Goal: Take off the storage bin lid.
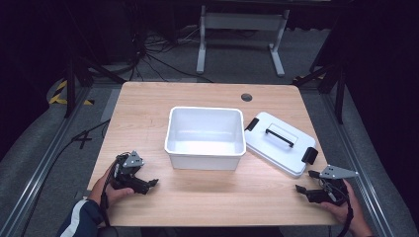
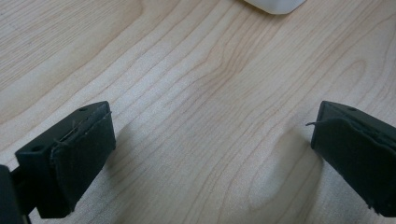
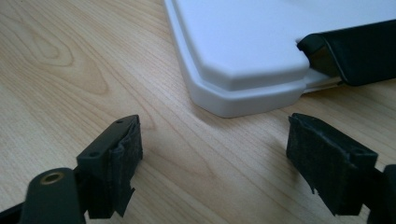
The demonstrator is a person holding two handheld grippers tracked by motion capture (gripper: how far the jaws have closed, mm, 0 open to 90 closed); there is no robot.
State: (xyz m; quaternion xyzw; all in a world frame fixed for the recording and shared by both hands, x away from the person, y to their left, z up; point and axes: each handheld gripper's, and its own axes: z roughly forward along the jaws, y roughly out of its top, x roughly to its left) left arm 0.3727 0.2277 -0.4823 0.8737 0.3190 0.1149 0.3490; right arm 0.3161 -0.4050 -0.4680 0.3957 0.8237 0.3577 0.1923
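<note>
Wooden table point(image 1: 148, 106), white bin point(image 1: 205, 138) (open), lid point(image 1: 280, 143) beside

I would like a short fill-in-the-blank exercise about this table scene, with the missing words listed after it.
1. The white bin has its lid ___.
2. The lid lies to the ___ of the bin, seen from the person's side.
3. The lid's handle is ___ in colour.
4. The left tongs and right tongs are both ___.

Missing words: off; right; black; open

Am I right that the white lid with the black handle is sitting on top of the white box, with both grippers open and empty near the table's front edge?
Not quite. The lid is off the box, lying flat on the table to the box's right, as the high view shows. The rest holds: the left gripper and right gripper are open and empty near the front edge.
</note>
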